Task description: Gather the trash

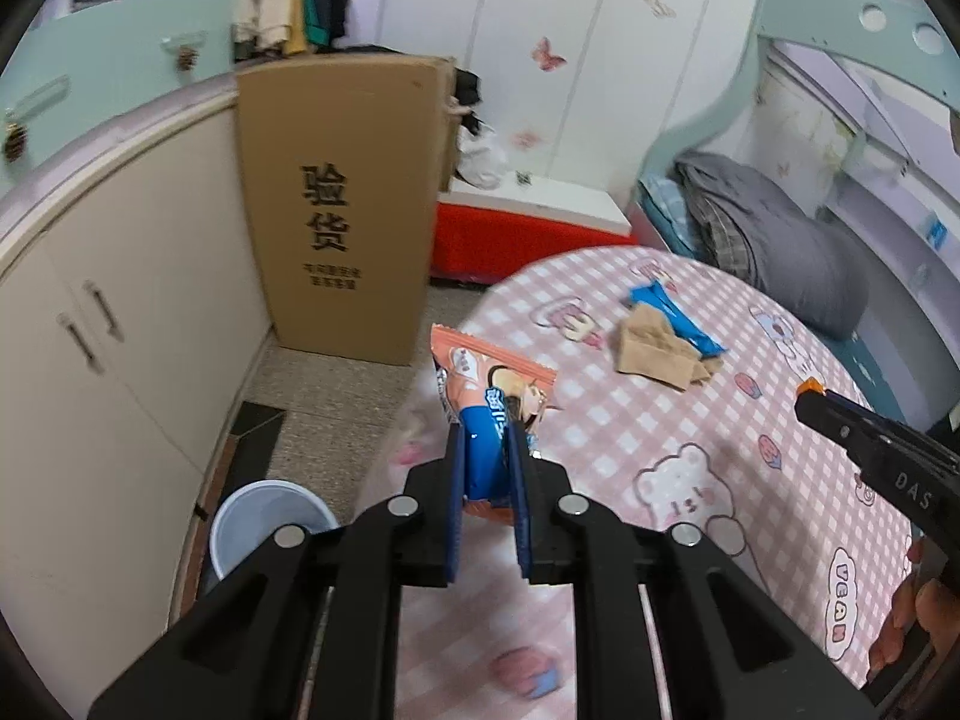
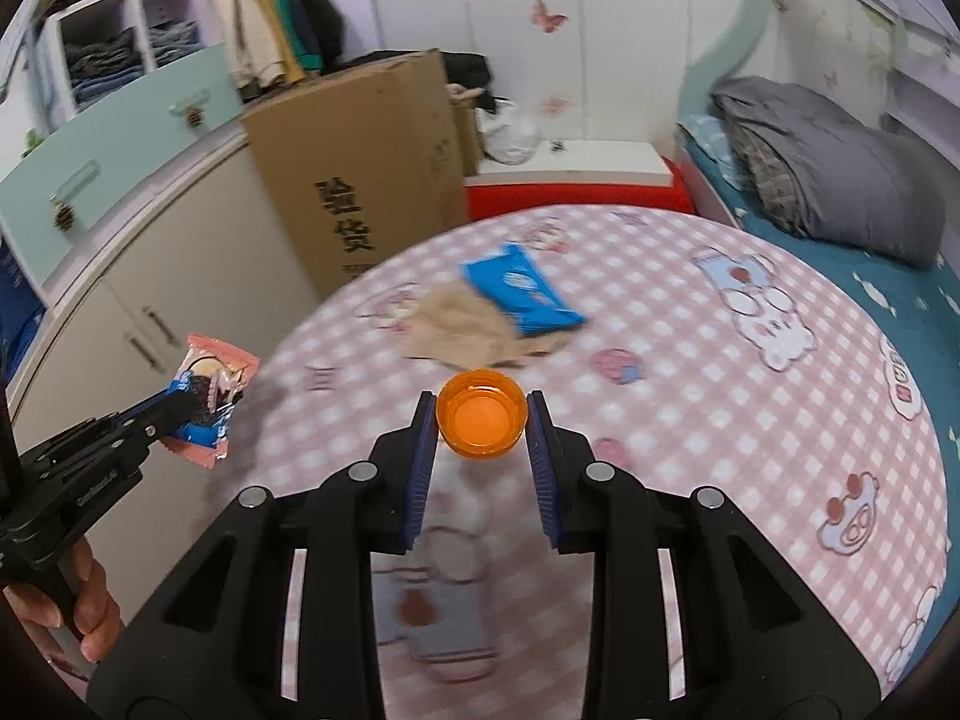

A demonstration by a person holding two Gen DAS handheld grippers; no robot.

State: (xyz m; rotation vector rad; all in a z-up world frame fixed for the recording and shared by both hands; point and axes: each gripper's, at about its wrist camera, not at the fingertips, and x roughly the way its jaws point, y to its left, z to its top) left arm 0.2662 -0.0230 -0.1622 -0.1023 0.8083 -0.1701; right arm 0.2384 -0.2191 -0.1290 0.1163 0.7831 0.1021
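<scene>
Two loads are held: left gripper (image 1: 487, 456) clamps a pink snack wrapper (image 1: 489, 387) off the table (image 1: 690, 420) edge, above the white bin (image 1: 270, 519) — it could flutter wide if released here. Right gripper (image 2: 482, 420) pinches an orange cap (image 2: 482, 420) by its rim over the table & it may pop out; blue wrapper (image 2: 522, 291) + brown paper (image 2: 462, 327) remain, blurred, bin inside hidden.

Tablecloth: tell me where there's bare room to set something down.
Free: the near right of the tablecloth, around the bear prints, right of the orange cap. Crowded: the far middle, where the blue wrapper overlaps the brown paper.
</scene>
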